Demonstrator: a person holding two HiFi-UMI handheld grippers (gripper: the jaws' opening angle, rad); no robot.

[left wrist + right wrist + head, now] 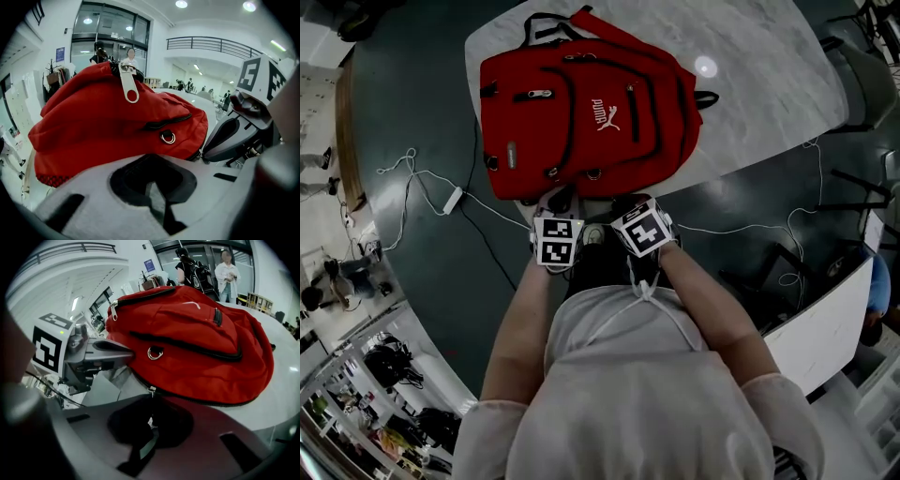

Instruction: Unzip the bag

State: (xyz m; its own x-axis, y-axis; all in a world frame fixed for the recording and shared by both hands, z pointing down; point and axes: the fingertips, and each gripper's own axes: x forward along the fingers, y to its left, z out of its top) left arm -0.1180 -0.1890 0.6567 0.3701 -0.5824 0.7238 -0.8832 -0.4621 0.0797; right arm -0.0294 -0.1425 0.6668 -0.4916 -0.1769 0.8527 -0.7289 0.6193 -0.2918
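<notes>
A red backpack (581, 112) lies flat on the marble table (769, 75), its bottom edge toward me. Both grippers sit side by side at that near edge. My right gripper (626, 202) is shut on a small zipper pull (151, 391) that hangs from the black zip along the bag's lower seam and runs down into the right gripper (149, 427). Just left of it, my left gripper (560, 200) is shut with nothing seen between its jaws, and the red fabric (108, 126) rises just beyond the left gripper (154, 187). A large silver zipper pull (130, 86) stands on top of the bag.
White cables (422, 178) trail over the dark floor left of the table. Dark chairs (862, 84) stand at the right, and a white desk (825, 328) at the lower right. Two people (227, 273) stand far behind the bag.
</notes>
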